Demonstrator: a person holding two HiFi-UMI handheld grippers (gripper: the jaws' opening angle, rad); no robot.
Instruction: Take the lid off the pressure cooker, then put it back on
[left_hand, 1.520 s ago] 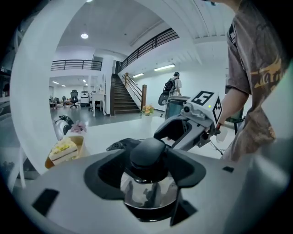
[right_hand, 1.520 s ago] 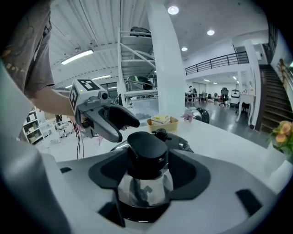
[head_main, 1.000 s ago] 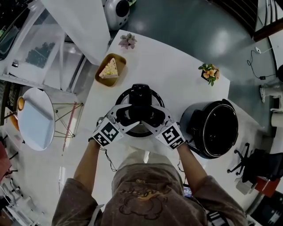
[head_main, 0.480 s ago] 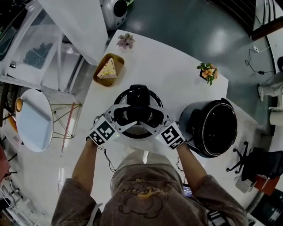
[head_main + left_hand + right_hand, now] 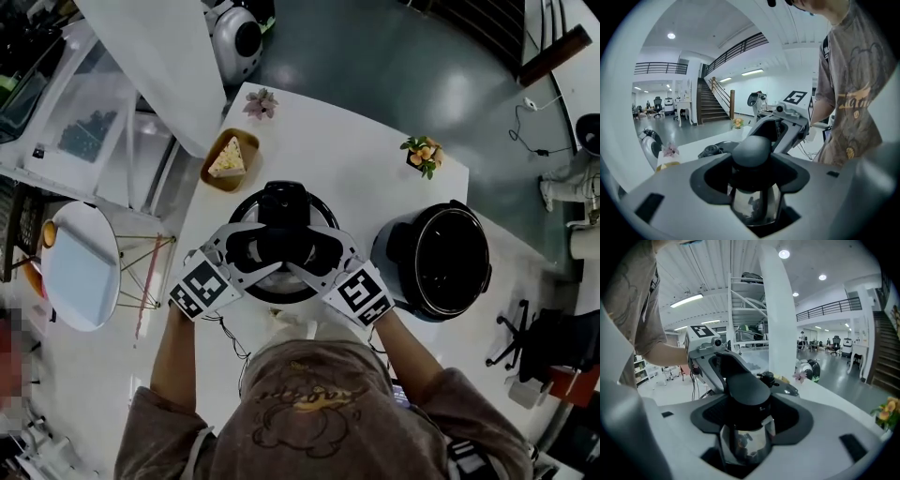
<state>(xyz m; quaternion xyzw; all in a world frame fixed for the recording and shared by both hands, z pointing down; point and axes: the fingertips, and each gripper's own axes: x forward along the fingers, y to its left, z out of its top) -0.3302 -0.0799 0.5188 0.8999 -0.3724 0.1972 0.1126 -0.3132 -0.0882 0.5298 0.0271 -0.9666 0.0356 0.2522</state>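
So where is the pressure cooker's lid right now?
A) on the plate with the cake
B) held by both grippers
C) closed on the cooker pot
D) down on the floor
B: the left gripper and the right gripper are both shut on the black handle of the pressure cooker lid, and the cooker pot stands open beside it.

The lid (image 5: 754, 206) is gleaming as mirror-bright metal under its matt black plastic handle (image 5: 751, 150); the pot (image 5: 433, 262) is shining glossy dark.
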